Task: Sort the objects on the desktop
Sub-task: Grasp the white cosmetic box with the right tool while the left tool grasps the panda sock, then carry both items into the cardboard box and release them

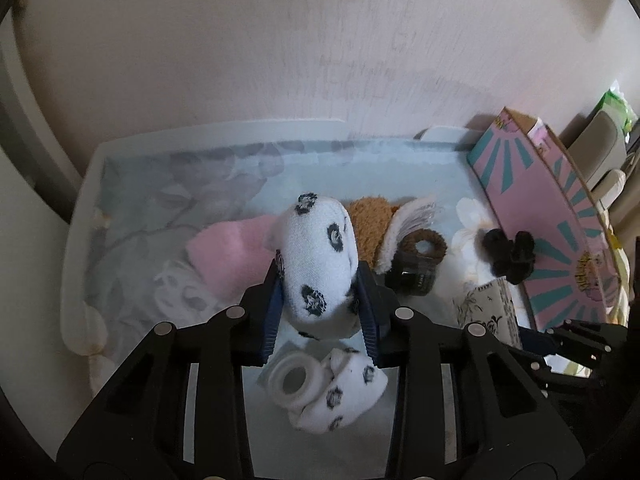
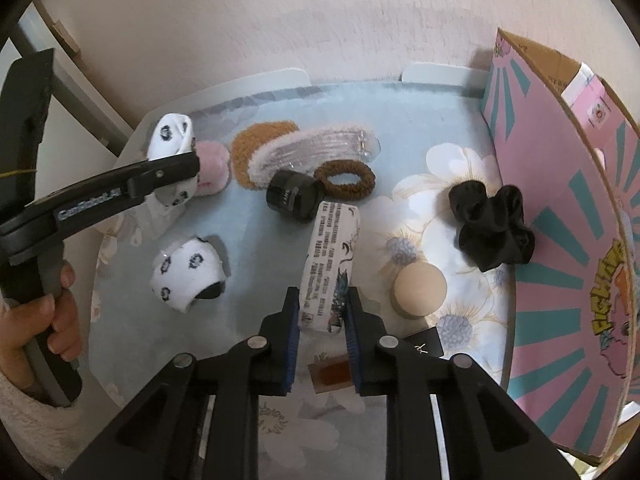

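Observation:
My left gripper (image 1: 320,280) is shut on a white sock with dark flower spots (image 1: 316,248), held up above the floral cloth. From the right wrist view that gripper (image 2: 188,168) reaches in from the left with the sock (image 2: 170,136) sticking up past its fingers. Its rolled-up mate (image 2: 188,272) lies on the cloth below, next to a white ring (image 1: 294,380). My right gripper (image 2: 322,300) is shut on the near end of a long white printed packet (image 2: 334,256), which lies lengthwise on the cloth.
A tall pink and teal carton (image 2: 560,220) walls off the right side. On the cloth (image 2: 400,112) lie a pink fluffy piece (image 2: 212,168), brown pad (image 2: 256,148), brown hair tie (image 2: 346,180), black jar (image 2: 294,196), black scrunchie (image 2: 494,228) and beige puff (image 2: 418,288).

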The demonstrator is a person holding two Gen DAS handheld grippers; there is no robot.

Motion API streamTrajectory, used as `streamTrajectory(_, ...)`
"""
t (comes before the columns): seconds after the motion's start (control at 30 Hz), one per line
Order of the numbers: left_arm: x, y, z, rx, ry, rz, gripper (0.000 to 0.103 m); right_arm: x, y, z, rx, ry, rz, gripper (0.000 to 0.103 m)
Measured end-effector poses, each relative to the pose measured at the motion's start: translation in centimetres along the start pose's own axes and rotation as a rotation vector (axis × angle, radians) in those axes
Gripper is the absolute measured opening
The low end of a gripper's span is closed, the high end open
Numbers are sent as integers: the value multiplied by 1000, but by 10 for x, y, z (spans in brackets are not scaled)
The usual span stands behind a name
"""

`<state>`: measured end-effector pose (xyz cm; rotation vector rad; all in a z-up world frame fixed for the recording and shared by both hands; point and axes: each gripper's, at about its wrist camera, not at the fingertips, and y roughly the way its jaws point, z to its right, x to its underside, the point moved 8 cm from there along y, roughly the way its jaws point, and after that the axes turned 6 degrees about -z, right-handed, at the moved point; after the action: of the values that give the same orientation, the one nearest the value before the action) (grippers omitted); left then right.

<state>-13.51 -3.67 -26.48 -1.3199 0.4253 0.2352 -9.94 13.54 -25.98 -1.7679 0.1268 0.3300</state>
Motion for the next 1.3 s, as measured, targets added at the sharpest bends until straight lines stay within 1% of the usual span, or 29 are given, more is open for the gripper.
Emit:
streamTrajectory(0.17,-15,-41,-7,-6,-4,32,31,-10,-27,-1,-20,-17,26,19)
streamTrajectory(0.23,-24,-58,-8,-12,-5,48,31,-17,-41,0,-41,-20,41,19)
streamTrajectory(0.3,-31,-74,-9,-9,-10,64,31,-23,-58,1,-36,-41,63,19)
streamTrajectory(0.4,-43,-101,-8,-14,-10,94,31,-35,-83,2,-54,-63,94,19)
streamTrajectory(0.57,-65,-138,7,-10,15,148,31,-52,-121,15,-62,-80,140,19)
streamTrajectory(0.7,-81,-155,28,13,39,179,31,-64,-146,33,-69,-81,168,19)
streamTrajectory(0.87,-98,-156,67,55,82,190,31,-70,-161,61,-35,-90,160,19)
streamTrajectory(0.93,-103,-151,88,90,101,184,31,-70,-165,73,-27,-80,162,19)
streamTrajectory(1.1,-114,-131,142,149,153,161,31,-68,-174,108,2,-53,165,19)
streamTrajectory(1.3,-125,-101,202,184,219,123,31,-63,-176,150,24,-6,155,19)
